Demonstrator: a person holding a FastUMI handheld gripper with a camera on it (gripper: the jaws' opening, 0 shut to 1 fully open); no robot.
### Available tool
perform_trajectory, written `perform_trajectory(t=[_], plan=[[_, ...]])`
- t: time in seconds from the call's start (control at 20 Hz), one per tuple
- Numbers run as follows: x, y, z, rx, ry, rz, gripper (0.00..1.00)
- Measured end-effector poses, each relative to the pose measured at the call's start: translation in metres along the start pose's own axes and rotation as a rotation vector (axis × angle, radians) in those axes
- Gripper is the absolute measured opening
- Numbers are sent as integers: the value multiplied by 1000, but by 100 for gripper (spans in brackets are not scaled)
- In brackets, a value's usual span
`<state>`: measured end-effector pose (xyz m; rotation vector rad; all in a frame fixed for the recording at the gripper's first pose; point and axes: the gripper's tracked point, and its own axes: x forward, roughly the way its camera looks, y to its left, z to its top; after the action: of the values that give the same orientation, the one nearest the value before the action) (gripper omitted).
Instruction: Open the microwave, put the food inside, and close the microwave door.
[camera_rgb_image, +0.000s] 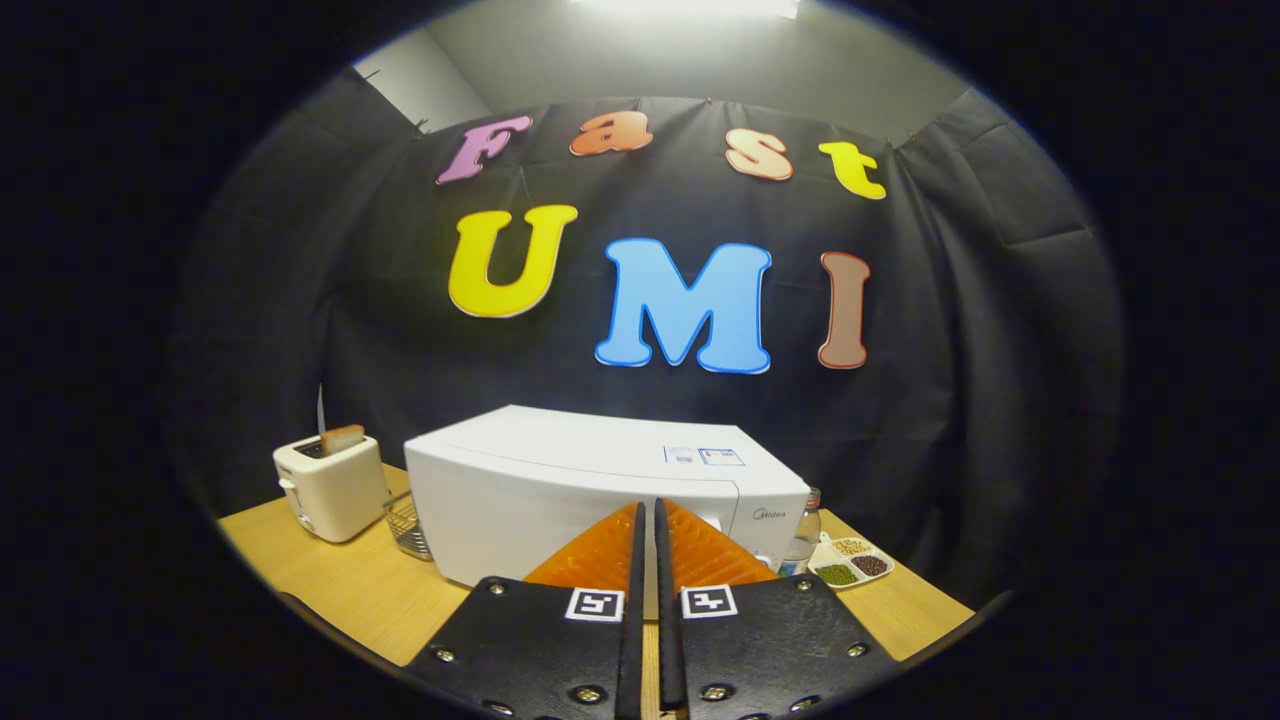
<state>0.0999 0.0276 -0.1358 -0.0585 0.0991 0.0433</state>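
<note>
Gripper (647, 515): fingers drawn almost together, a thin slit left between them along their length. Nothing lies in the slit; nothing is held. The tips point at the front of the microwave; whether they touch the door or stop just short cannot be told, as the fisheye flattens the depth there.

Microwave (560, 480): white, box-shaped, door closed, directly ahead of the fingers and rising beyond them. It sits on the wooden table (330, 590). Two small stickers sit on its top, right of centre. The control side lies to the right of the fingertips, partly covered by them.

Toaster (330, 487): cream-coloured, on the table, well to the left of the fingers and left of the microwave. A slice of bread (343, 438) stands upright in its slot, the top of the slice protruding.

Wire basket (405, 525): small, metal, between the toaster and the microwave's left corner, just beside the microwave.

Bottle (803, 535): clear plastic, to the right of the fingers, close against the microwave's right corner; its lower part is partly hidden.

Divided dish (850, 562): white, with compartments, right of the bottle and near it. One compartment holds green grains, one dark reddish grains, one pale grains.
</note>
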Motion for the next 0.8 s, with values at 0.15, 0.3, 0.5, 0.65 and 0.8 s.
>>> perform_trajectory(t=[0.15,0.3,0.5,0.65,0.8], plan=[[-48,13,49,13,-72,64,16],[-87,13,90,-11,-140,72,43],[-128,13,129,10,-202,61,62],[-145,7,149,29,-224,47,78],[-154,-12,164,20,-245,-43,96]])
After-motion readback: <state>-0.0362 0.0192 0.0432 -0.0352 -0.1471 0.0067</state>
